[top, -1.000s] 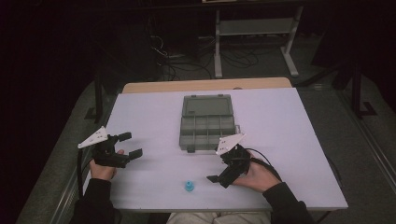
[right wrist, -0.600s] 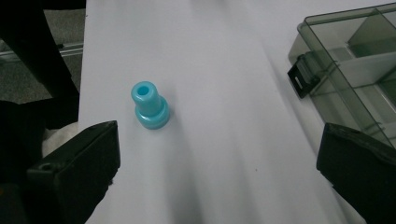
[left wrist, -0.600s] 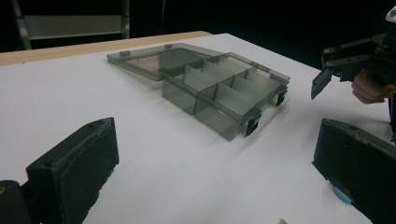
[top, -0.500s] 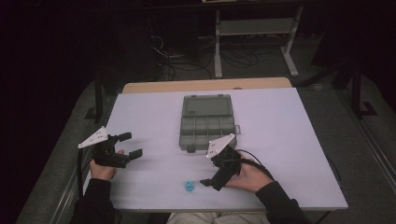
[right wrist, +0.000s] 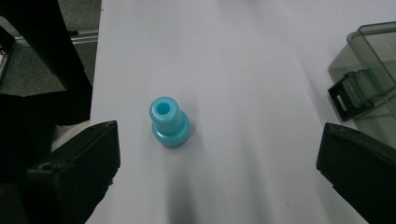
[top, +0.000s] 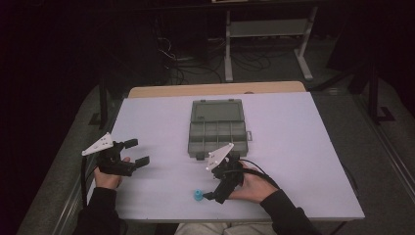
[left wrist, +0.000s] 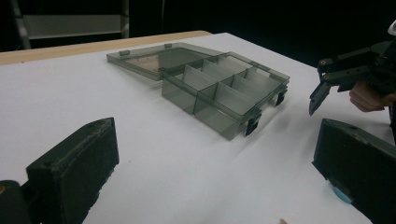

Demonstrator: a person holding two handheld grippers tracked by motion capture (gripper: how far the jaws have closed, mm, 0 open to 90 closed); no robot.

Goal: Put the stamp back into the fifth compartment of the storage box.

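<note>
- The blue plastic piece (right wrist: 169, 122) stands upright on the white worktop (top: 303, 147), near the person's edge. It lies ahead of the right gripper (top: 211, 195) and left of centre in the gap between that gripper's fingers (right wrist: 74, 168), touching neither.
- Its long axis is vertical. A narrow neck with a bore in its top rises from a wider round base; the surface is glossy.
- The right gripper is the nearer one, pointed down at the piece, with its fingers spread wide and empty.
- The left gripper (top: 136, 152) rests well apart at the worktop's left side, its fingers also wide open and holding nothing.
- A grey compartment box (top: 217, 128) lies beyond the piece with its lid open flat. Its visible compartments appear empty.
</note>
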